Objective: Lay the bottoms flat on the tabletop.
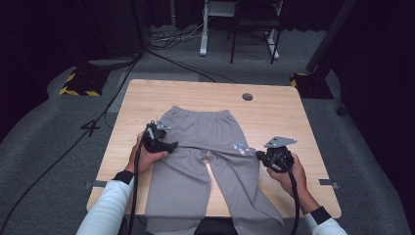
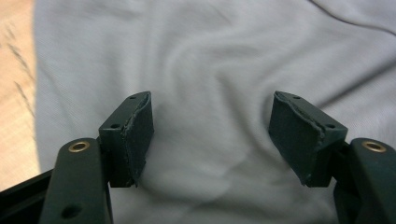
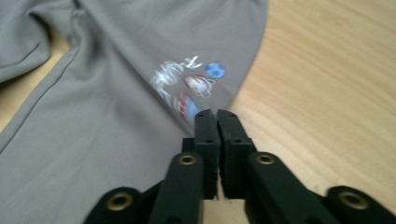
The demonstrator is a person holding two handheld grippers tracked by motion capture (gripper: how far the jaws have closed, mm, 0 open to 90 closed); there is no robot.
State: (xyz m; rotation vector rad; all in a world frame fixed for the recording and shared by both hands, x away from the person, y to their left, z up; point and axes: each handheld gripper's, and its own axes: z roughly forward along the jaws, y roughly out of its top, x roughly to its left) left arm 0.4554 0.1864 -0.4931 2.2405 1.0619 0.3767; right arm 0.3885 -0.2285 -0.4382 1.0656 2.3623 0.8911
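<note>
Left gripper (image 2: 212, 135): jaws wide apart over trousers (image 1: 205, 147), nothing pinched. Right gripper (image 3: 217, 123): jaws closed at hem edge beside printed motif (image 3: 189, 84); cloth between pads not discernible. Trousers flat on counter (image 1: 274, 105), legs overhanging near edge. Judged step: taking hold for fold. Next: secure both side seams. Soft grey knit, elastic waistband; pale woodgrain.

grey trousers (image 1: 205, 156) lie flat on the table (image 1: 147, 98), a gripper at each side.
</note>
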